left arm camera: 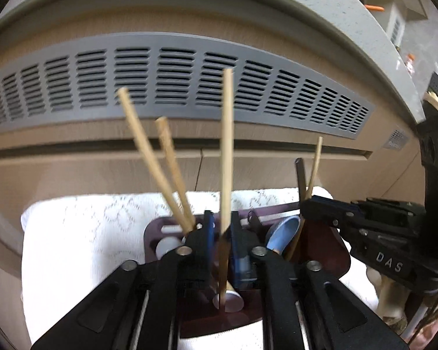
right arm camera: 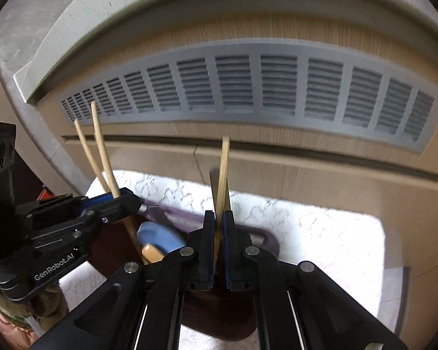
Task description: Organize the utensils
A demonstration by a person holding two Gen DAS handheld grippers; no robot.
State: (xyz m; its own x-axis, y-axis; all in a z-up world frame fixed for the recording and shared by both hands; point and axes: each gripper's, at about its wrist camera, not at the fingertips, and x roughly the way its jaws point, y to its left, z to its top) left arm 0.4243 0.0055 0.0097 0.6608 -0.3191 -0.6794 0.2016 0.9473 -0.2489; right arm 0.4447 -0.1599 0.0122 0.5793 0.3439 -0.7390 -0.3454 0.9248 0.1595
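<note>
Sorting step under way, we judged. Our left gripper (left arm camera: 221, 227) was closed on one chopstick (left arm camera: 227, 145) standing in the dark holder (left arm camera: 340, 250); right gripper (right arm camera: 218, 218) pinched another chopstick (right arm camera: 224, 175). Next: lower each into a slot, then release.

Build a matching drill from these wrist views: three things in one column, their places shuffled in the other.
Things
1. blue ceramic spoon
2. white lace cloth
3. upright pale bamboo chopstick

Places
A. clamped in the left gripper
B. inside the dark red utensil holder
C. spread under the holder

Pairs: 1-B; 2-C; 3-A
</note>
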